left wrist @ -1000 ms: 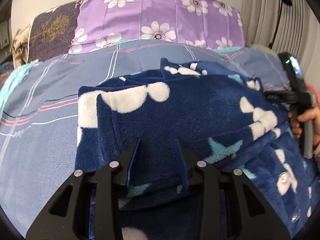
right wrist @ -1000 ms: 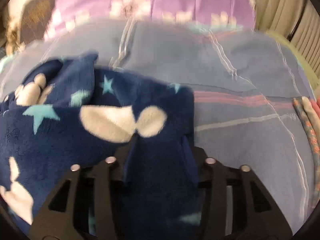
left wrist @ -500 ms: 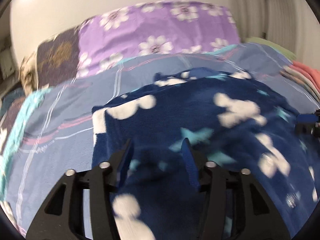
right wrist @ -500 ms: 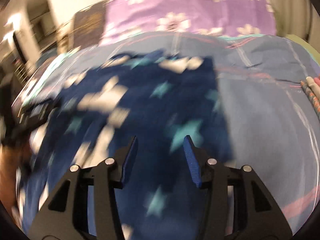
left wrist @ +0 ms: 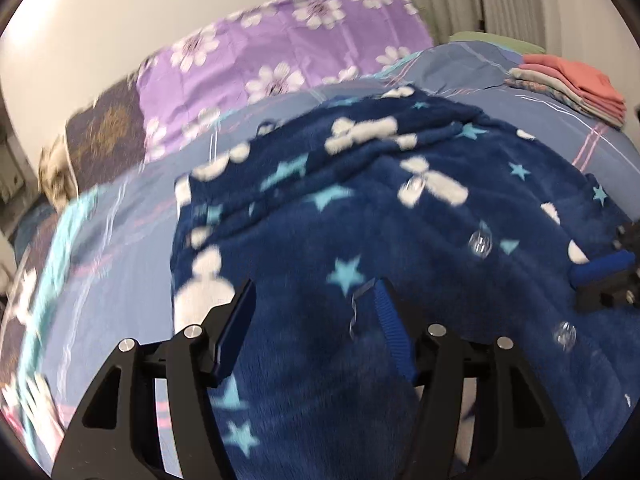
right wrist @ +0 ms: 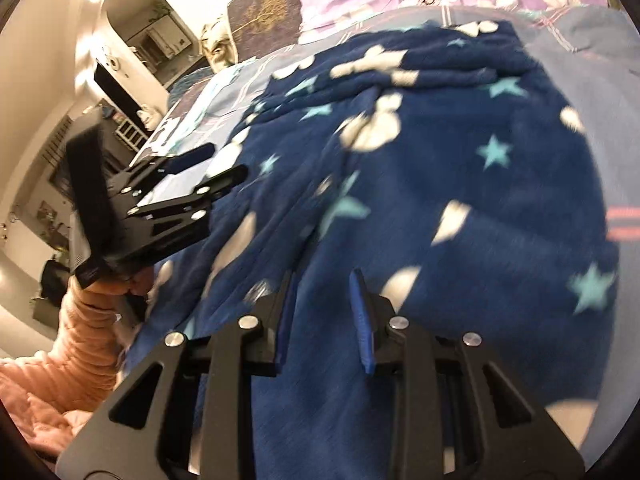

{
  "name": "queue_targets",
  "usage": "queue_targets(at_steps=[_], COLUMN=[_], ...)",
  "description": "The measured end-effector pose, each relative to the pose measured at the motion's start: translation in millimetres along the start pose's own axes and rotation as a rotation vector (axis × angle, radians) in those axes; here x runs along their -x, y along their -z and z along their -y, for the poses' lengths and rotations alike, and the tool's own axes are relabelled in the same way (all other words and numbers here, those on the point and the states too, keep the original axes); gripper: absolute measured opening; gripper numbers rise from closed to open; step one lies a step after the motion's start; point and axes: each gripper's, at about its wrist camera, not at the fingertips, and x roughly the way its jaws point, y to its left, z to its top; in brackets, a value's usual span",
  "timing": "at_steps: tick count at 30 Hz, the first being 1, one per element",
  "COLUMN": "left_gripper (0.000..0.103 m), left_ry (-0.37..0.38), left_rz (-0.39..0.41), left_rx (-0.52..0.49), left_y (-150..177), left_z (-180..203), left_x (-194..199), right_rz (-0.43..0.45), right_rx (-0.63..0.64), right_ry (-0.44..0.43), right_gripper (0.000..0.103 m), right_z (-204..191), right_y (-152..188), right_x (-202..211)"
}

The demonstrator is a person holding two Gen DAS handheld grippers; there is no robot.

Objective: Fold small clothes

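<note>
While the navy fleece garment (left wrist: 400, 240) with white shapes and pale blue stars lies spread on the blue-grey bedsheet (left wrist: 120, 264), both grippers hang just above its near part with nothing between their fingers. The left gripper (left wrist: 314, 320) has its jaws spread wide over the near left part of the fleece, close to its left edge, and holds nothing; a thin clear loop shows between the fingers, though what it belongs to cannot be told. The right gripper (right wrist: 320, 308) sits over the near right part of the garment, jaws parted more narrowly and likewise released, with fleece visible through the gap. The garment's long axis runs away from the cameras toward the purple flowered pillow (left wrist: 280, 52), and its far end is bunched into overlapping folds that cross it from side to side; clear round buttons (left wrist: 479, 243) show on the near right part in the left wrist view. In the right wrist view the left gripper appears at the left, tilted, fingers aimed toward the garment's left edge, gripped from below by a hand (right wrist: 116, 284) in a fluffy pink sleeve (right wrist: 76, 344). In the left wrist view only the blue-padded fingertip of the right gripper shows at the right margin, over the fleece. A stack of folded clothes (left wrist: 572, 84), coral on top, rests on the sheet at the far right, well apart from the garment.
</note>
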Motion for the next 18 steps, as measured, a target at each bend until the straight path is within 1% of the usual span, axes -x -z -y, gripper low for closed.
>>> queue_targets(at_steps=[1, 3, 4, 5, 7, 11, 13, 14, 16, 18], left_gripper=[0.069, 0.07, 0.07, 0.07, 0.07, 0.07, 0.072, 0.073, 0.074, 0.074], left_ry=[0.012, 0.037, 0.043, 0.052, 0.051, 0.081, 0.085, 0.088, 0.083, 0.077], left_rz=[-0.011, -0.059, -0.068, -0.059, -0.044, -0.062, -0.068, -0.068, -0.069, -0.072], left_rx=[0.025, 0.079, 0.099, 0.123, 0.147, 0.185, 0.211, 0.226, 0.236, 0.229], left_y=[4, 17, 20, 22, 22, 32, 34, 35, 36, 37], left_z=[-3, -5, -7, -10, -14, -18, -22, -25, -26, -25], left_x=[-3, -10, -12, -9, -3, -1, -2, -1, -1, -1], right_rz=[-0.01, -0.028, -0.032, -0.036, -0.042, -0.048, -0.051, -0.053, -0.068, -0.087], right_rx=[-0.006, -0.02, -0.024, -0.026, -0.034, -0.016, -0.024, -0.033, -0.054, -0.053], right_ry=[-0.015, -0.051, -0.07, -0.082, -0.105, -0.136, -0.155, -0.181, -0.26, -0.303], right_gripper=[0.029, 0.031, 0.036, 0.043, 0.05, 0.055, 0.055, 0.055, 0.055, 0.058], right_z=[-1, -4, -7, -9, -14, -24, -26, -26, -28, -32], right_y=[4, 11, 16, 19, 25, 31, 29, 27, 26, 27], right_x=[0, 0, 1, 2, 5, 8, 6, 5, 5, 0])
